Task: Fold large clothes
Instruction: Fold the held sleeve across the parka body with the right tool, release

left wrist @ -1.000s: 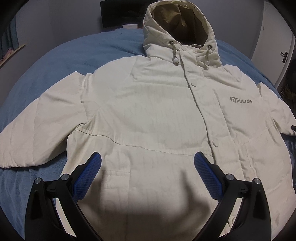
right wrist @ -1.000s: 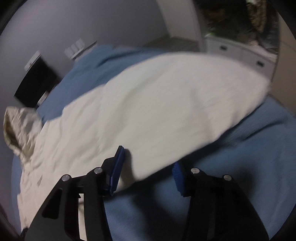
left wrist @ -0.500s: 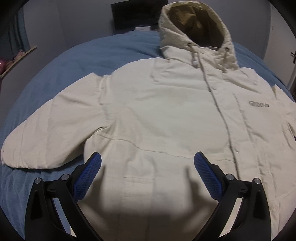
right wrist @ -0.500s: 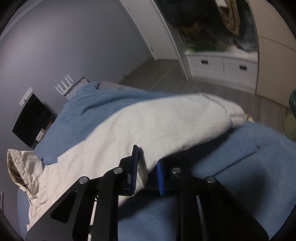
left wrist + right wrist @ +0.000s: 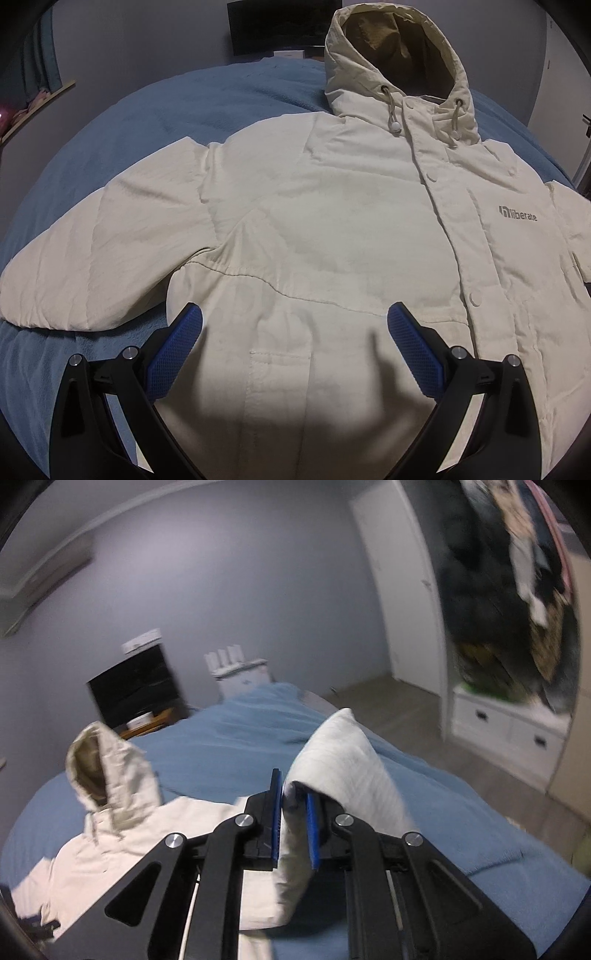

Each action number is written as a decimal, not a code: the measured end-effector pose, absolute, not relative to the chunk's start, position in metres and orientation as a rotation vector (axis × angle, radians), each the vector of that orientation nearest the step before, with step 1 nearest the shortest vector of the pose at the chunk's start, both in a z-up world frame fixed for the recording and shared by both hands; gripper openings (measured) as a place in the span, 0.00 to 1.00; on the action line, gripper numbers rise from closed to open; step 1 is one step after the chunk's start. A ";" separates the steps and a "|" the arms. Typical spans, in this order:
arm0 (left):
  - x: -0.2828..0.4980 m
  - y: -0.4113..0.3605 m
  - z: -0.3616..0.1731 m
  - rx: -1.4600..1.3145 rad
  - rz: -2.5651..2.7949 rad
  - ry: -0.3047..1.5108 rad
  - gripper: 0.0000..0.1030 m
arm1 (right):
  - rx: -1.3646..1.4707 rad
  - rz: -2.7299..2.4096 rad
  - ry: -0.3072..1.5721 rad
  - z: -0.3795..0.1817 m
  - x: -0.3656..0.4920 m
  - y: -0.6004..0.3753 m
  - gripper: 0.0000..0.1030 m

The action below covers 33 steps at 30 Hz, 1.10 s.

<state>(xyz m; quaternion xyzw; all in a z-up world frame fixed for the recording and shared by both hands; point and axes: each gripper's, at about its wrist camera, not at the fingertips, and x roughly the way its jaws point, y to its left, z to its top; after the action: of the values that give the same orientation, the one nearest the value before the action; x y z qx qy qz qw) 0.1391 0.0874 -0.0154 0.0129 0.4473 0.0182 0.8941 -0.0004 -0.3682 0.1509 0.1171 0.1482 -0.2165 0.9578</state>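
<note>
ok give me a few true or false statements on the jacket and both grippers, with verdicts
1. The right gripper is clamped on the jacket's sleeve. True.
2. The left gripper grips the hem. False: it is open above the jacket, holding nothing.
3. The hood is folded under the body. False: it lies open, lining showing.
4. The jacket lies front up on a blue blanket. True.

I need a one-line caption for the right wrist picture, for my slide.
Right tongs shut on the cream jacket's sleeve, lifted above the blue bed.
</note>
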 end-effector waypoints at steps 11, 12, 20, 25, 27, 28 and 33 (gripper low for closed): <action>0.141 0.092 -0.014 -0.016 0.017 0.928 0.94 | 0.077 -0.190 0.370 0.144 0.037 -0.230 0.09; 0.141 0.093 -0.014 -0.018 0.016 0.928 0.94 | 0.080 -0.163 0.380 0.141 0.041 -0.218 0.09; 0.143 0.094 -0.016 -0.035 0.011 0.938 0.94 | 0.002 -0.034 0.482 0.102 0.076 -0.141 0.09; 0.145 0.096 -0.020 -0.043 0.007 0.949 0.94 | -0.021 0.013 0.559 0.071 0.089 -0.114 0.09; 0.145 0.096 -0.022 -0.042 0.004 0.954 0.94 | -0.002 0.033 0.613 0.054 0.096 -0.109 0.09; 0.145 0.095 -0.023 -0.041 0.000 0.958 0.94 | 0.006 0.035 0.637 0.046 0.098 -0.108 0.09; 0.146 0.090 -0.026 -0.021 -0.012 0.965 0.94 | 0.034 0.044 0.756 0.010 0.113 -0.106 0.09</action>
<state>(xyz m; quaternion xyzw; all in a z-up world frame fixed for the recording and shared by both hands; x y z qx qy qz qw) 0.1455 0.0905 -0.0258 -0.0103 0.4642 -0.0058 0.8857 0.1126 -0.1059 0.0102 0.0164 0.3690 0.0216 0.9290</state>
